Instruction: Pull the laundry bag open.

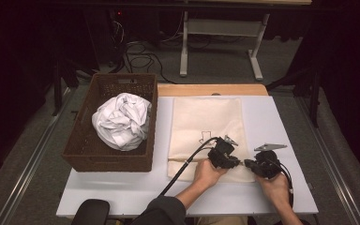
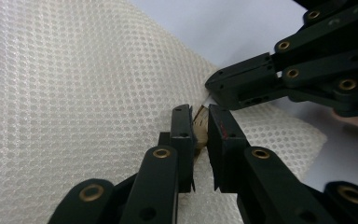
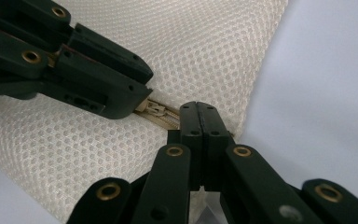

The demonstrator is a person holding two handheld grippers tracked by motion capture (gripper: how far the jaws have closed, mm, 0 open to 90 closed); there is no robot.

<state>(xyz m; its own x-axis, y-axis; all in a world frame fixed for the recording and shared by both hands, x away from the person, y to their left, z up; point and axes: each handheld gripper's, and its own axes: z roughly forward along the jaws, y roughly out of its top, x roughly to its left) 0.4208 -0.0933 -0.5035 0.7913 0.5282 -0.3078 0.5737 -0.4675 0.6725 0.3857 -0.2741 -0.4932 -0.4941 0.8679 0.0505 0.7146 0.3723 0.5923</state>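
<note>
A cream mesh bag [image 1: 206,122] lies flat on the white table [image 1: 122,187], its zipper [image 3: 161,115] along the near edge. My left gripper [image 1: 237,163] is shut on the tan zipper pull [image 2: 200,122], which shows between its jaws in the left gripper view. Just to its right, my right gripper [image 1: 247,164] has its jaws pressed together on the bag's edge at the zipper's end [image 3: 199,109], near the bag's corner. The two grippers' tips almost touch. A hand holds each gripper from the table's near side.
A brown wicker basket [image 1: 82,150] stands at the table's left with a crumpled white cloth [image 1: 122,119] in it. A wooden board [image 1: 211,89] runs along the table's far edge. Beyond the table stand a white frame's legs and cables on the floor.
</note>
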